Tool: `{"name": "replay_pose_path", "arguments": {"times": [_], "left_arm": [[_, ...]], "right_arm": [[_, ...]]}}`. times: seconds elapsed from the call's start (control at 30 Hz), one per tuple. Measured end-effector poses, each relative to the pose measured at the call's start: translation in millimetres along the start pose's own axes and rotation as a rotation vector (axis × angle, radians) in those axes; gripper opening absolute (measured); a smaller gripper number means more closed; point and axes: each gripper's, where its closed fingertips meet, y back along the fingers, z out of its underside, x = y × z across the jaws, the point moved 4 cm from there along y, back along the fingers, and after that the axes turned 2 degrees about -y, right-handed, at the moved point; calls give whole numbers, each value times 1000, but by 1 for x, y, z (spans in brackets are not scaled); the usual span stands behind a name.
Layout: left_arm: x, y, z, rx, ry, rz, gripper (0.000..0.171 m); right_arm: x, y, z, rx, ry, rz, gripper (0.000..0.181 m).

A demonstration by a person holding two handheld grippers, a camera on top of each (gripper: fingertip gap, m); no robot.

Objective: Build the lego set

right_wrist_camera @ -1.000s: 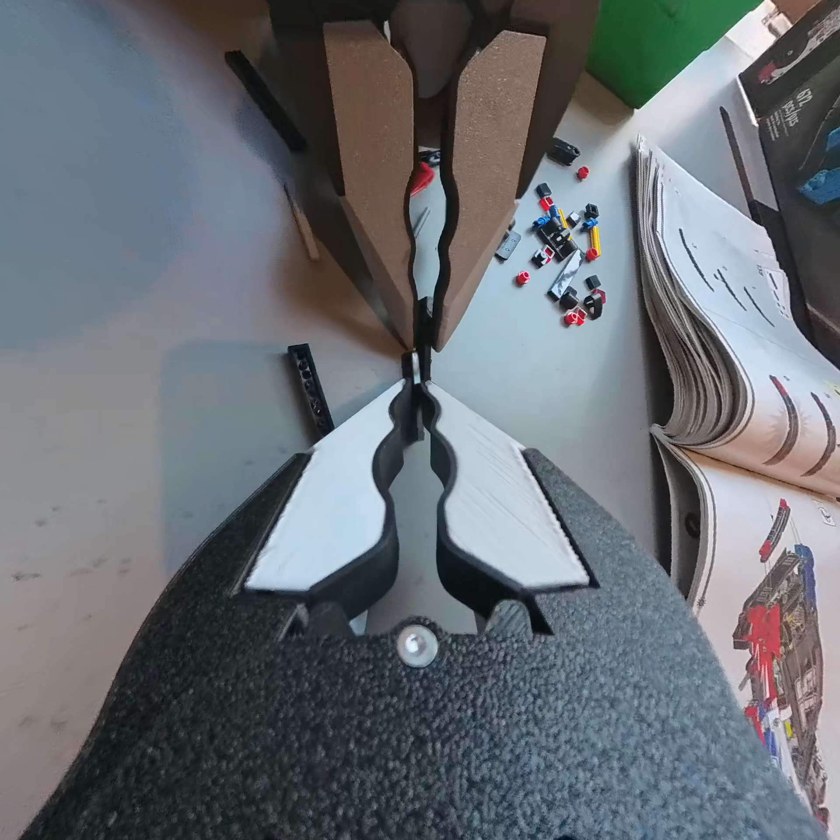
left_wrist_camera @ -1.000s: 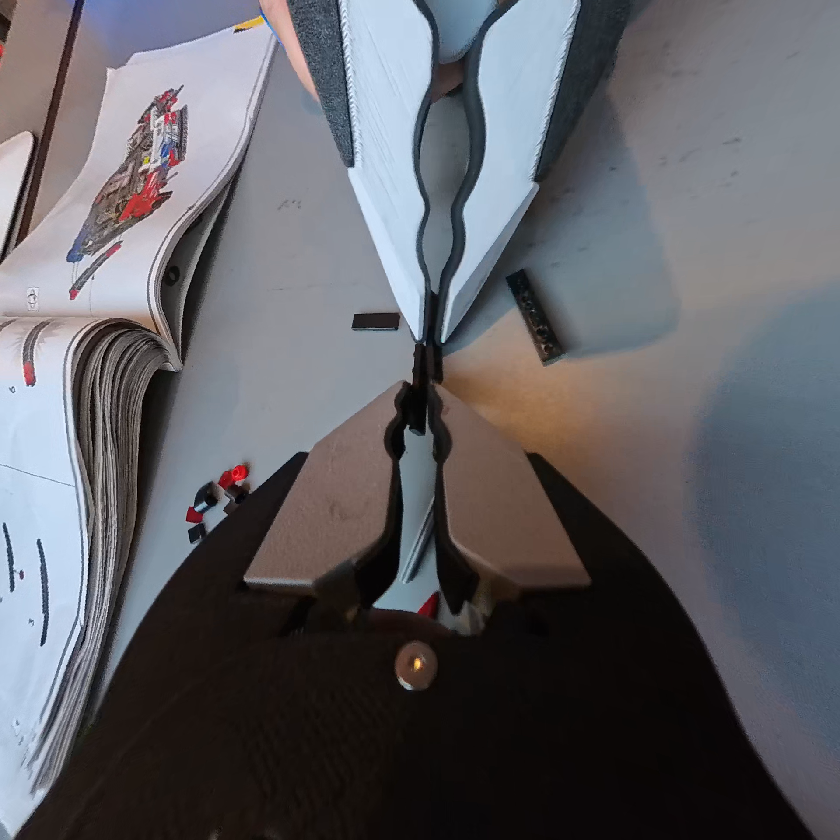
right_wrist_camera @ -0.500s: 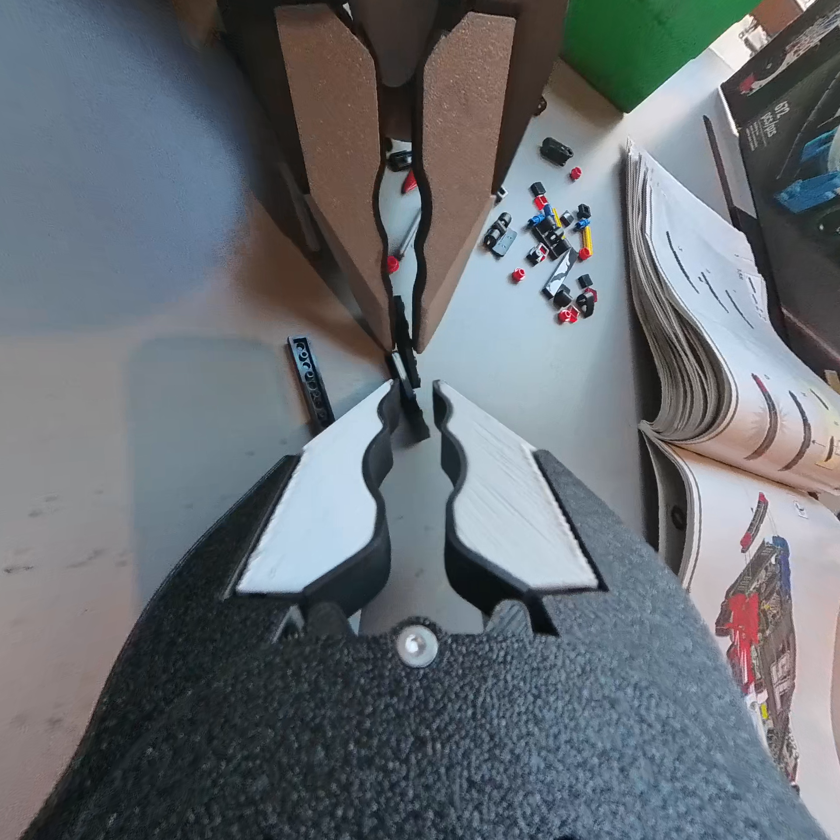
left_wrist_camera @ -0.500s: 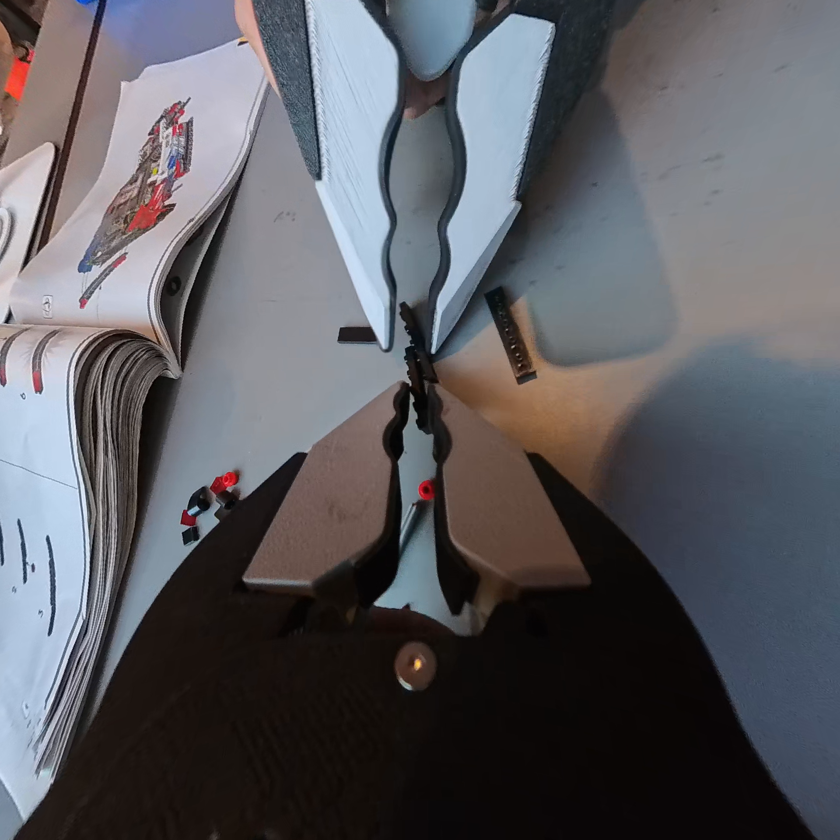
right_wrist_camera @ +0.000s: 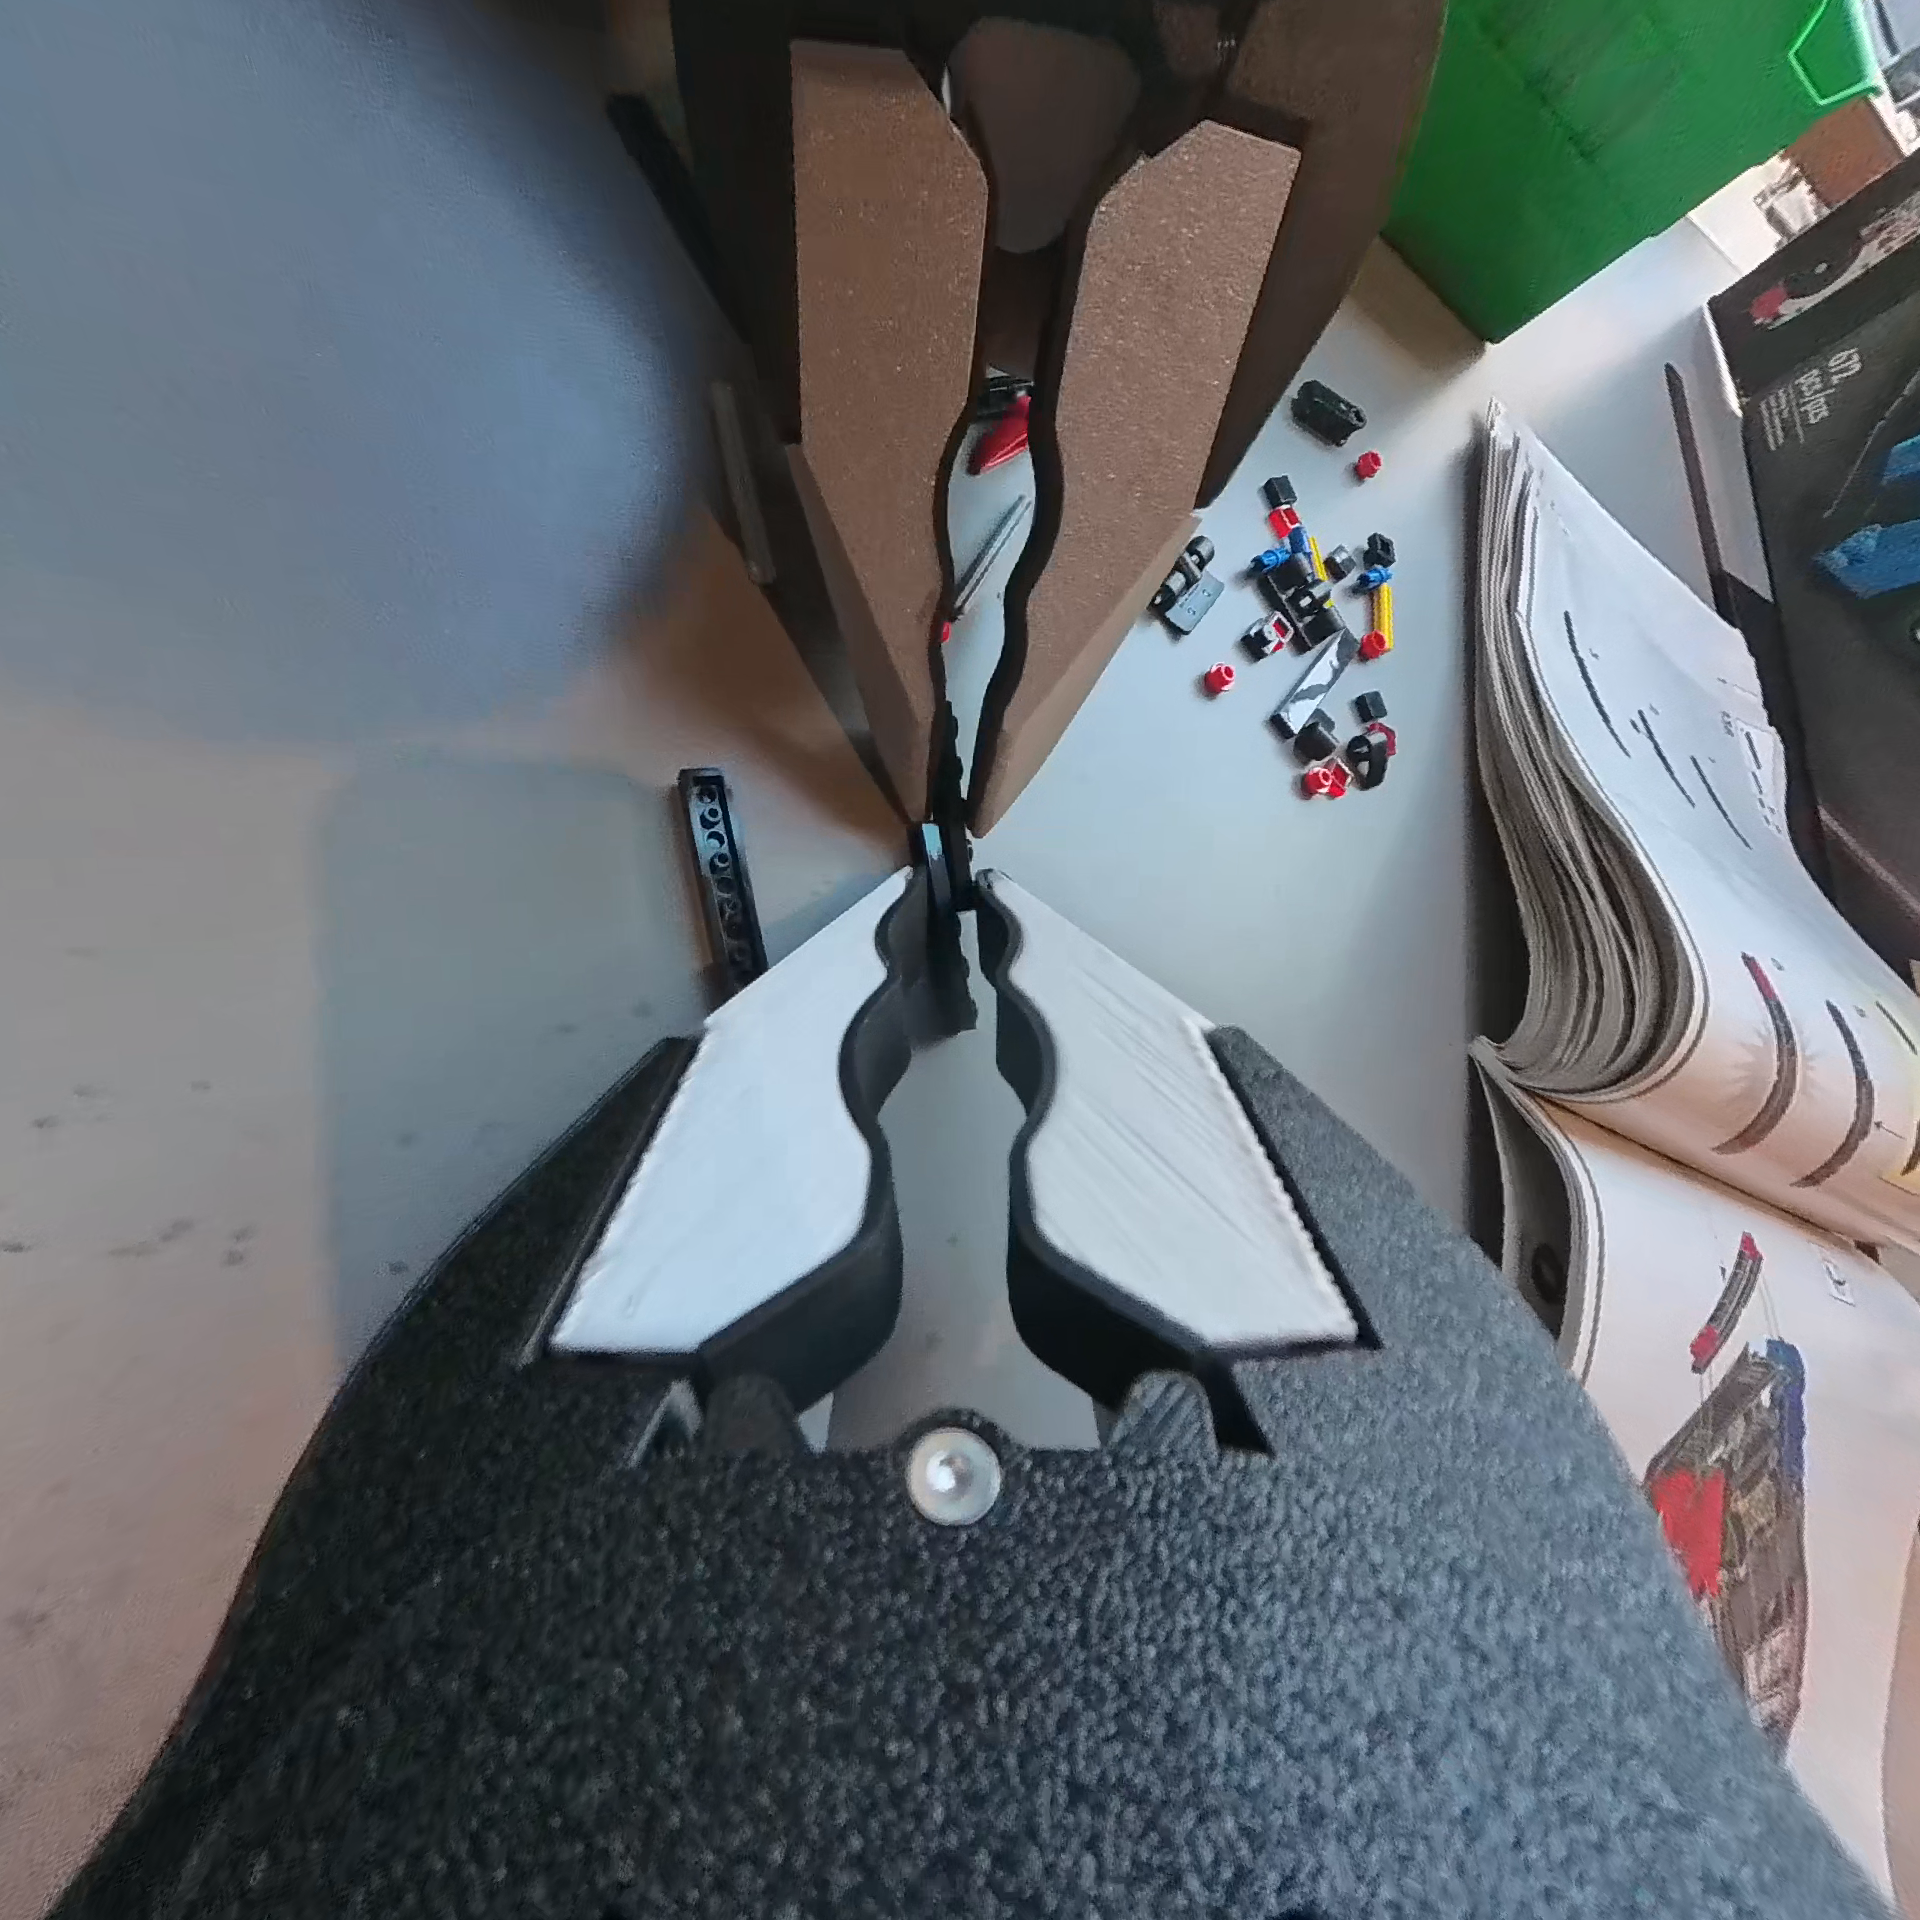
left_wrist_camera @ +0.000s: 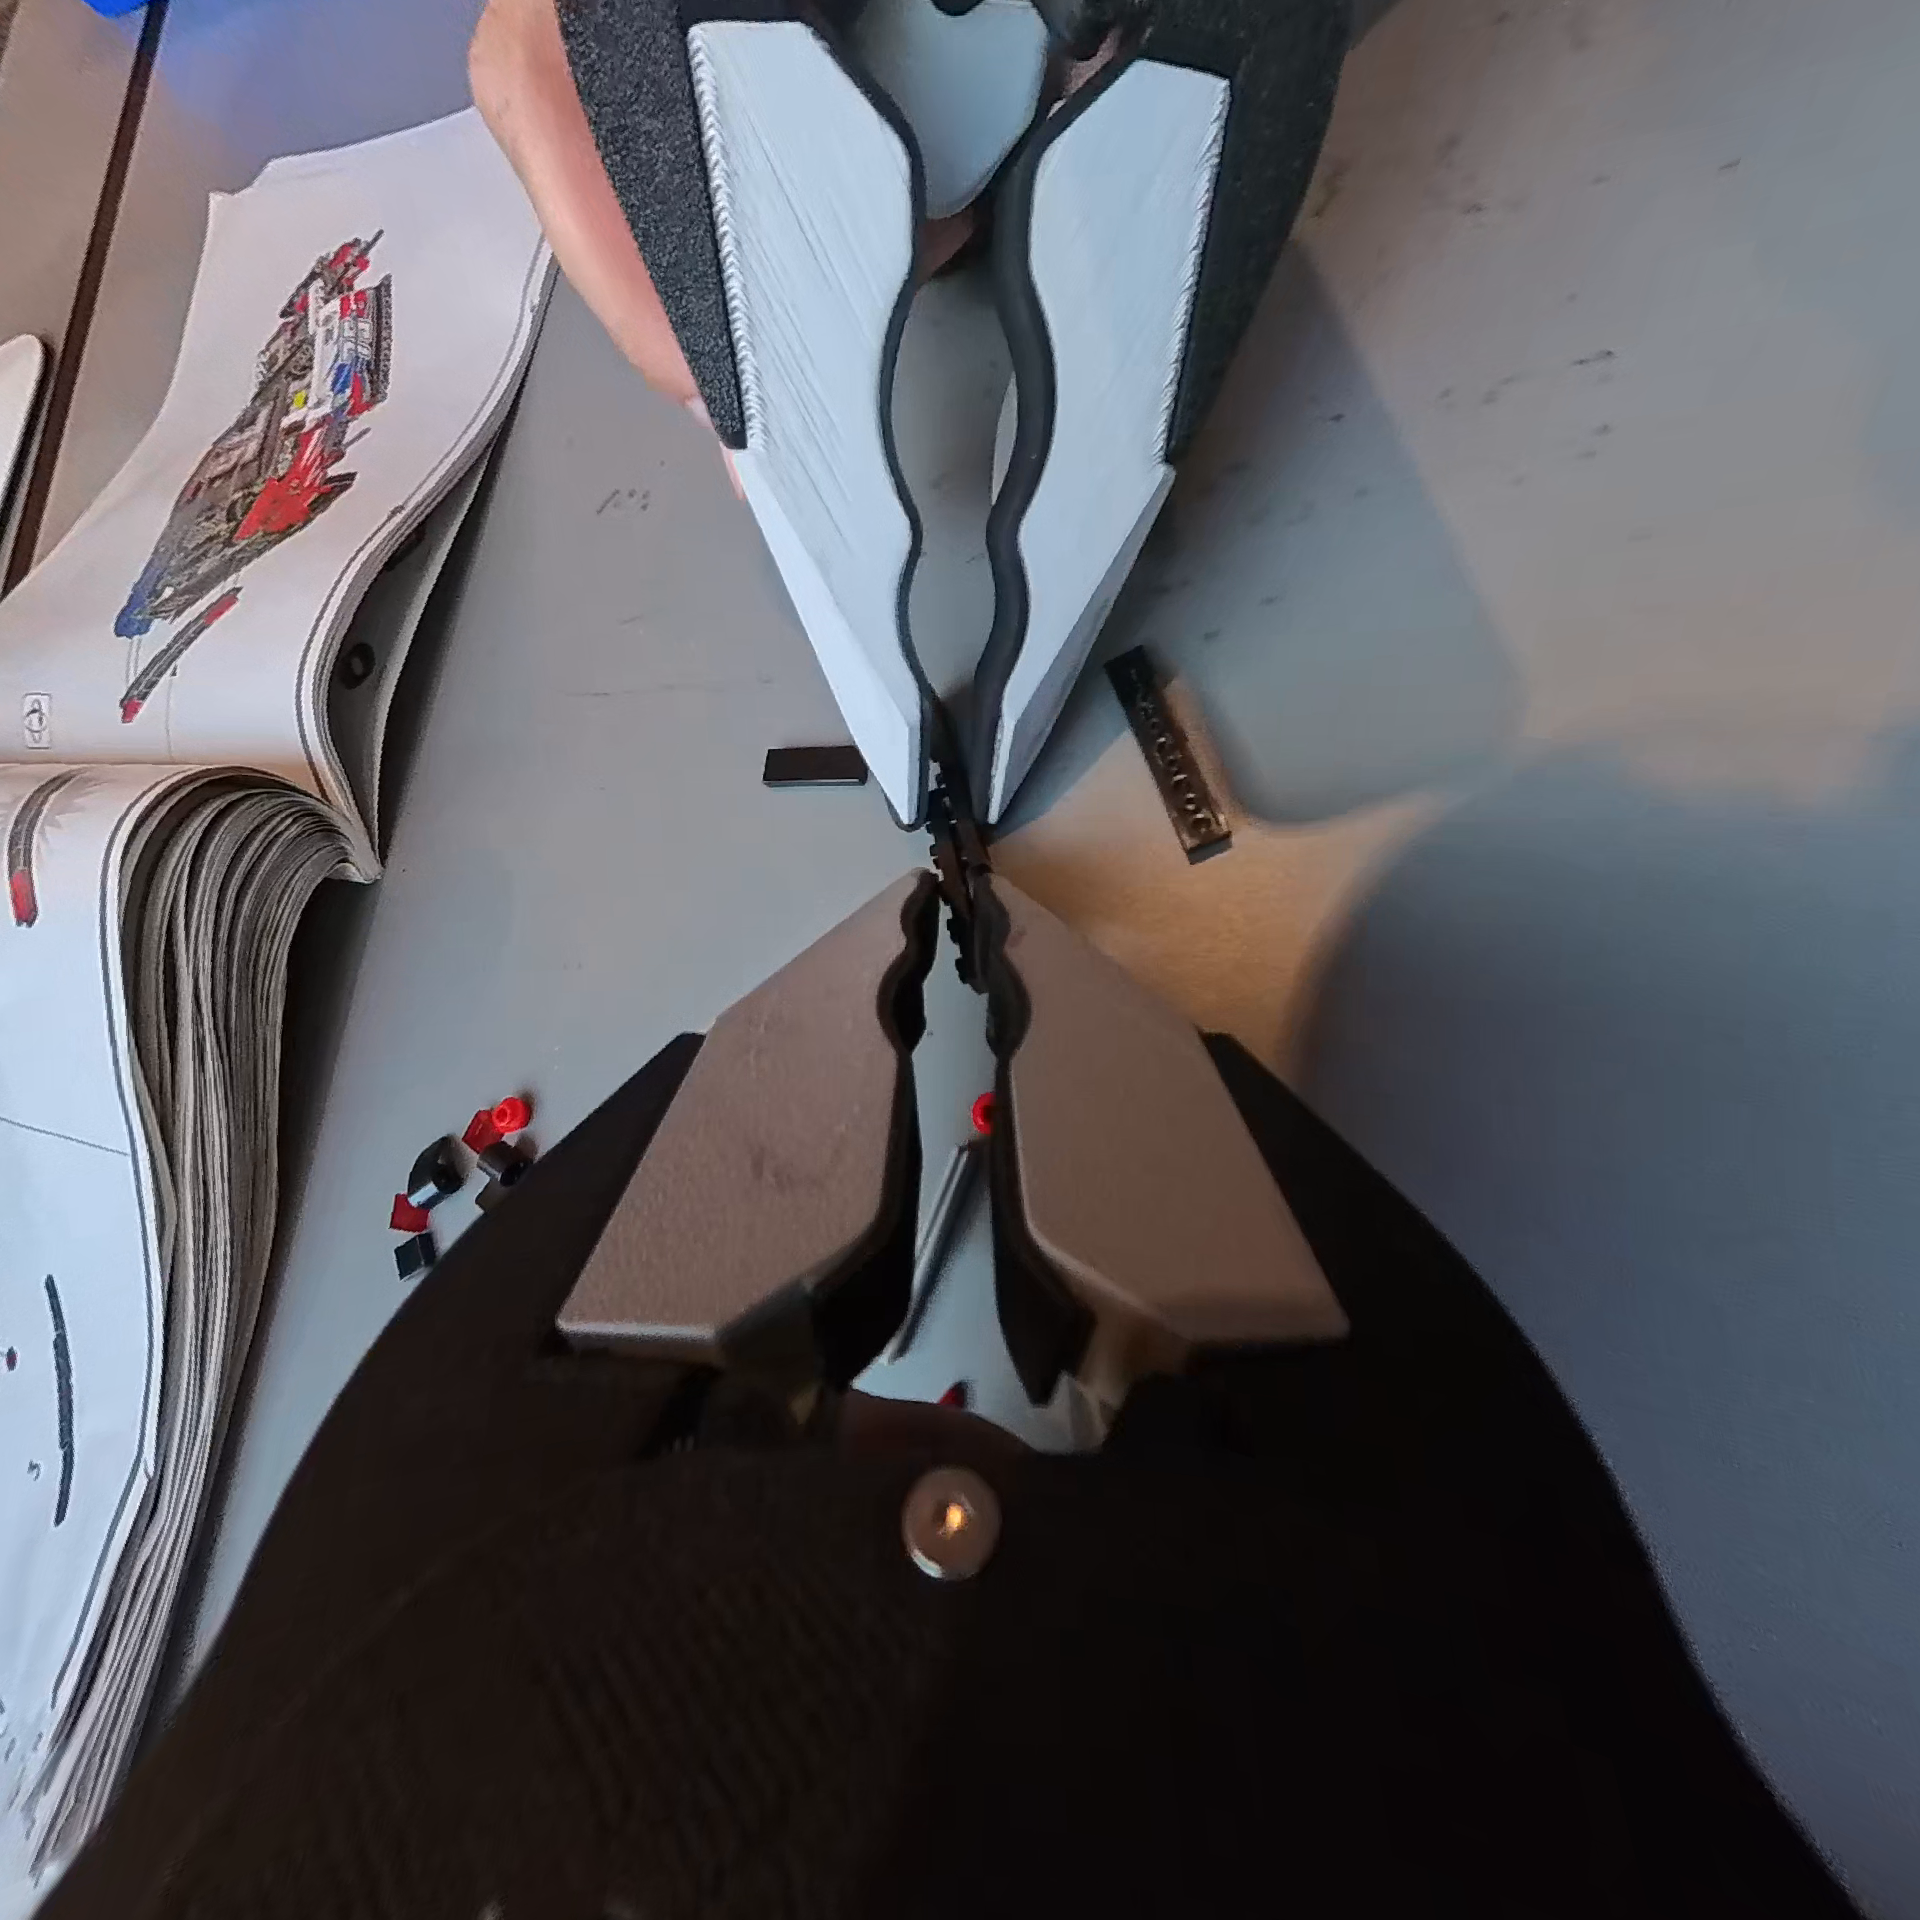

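Observation:
My left gripper, with brown fingers, is shut on a thin black studded lego piece and holds it above the grey table. My right gripper, with white fingers, faces it tip to tip, and its jaws are closed on the same piece. In the left wrist view the right gripper comes in from the top. In the right wrist view the left gripper comes in from the top. A black plate with holes lies flat on the table beside the fingertips.
An open instruction booklet lies to one side. Loose small red, black, blue and yellow pieces lie near it. A small black tile, a grey rod, a green box and a dark set box are around. My left and right fingertips are right by each other.
My right gripper was shut a second ago, opened half a second ago, and has closed again on the black piece. My left gripper has kept its hold.

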Motion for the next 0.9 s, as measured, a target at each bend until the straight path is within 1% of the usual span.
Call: {"name": "replay_pose_path", "arguments": {"times": [0.27, 0.47, 0.67, 0.9], "left_arm": [[1, 0, 0, 0, -52, -32, 3], [0, 0, -1, -18, 8, -38, 4], [-2, 0, -1, -20, 25, -49, 7], [-3, -2, -3, -30, 52, -57, 6]], "right_arm": [[2, 0, 0, -5, -48, -36, 8], [2, -1, 1, -14, -91, -11, 8], [4, -1, 1, -17, -124, -13, 8], [5, 0, 2, -20, -147, -14, 7]]}}
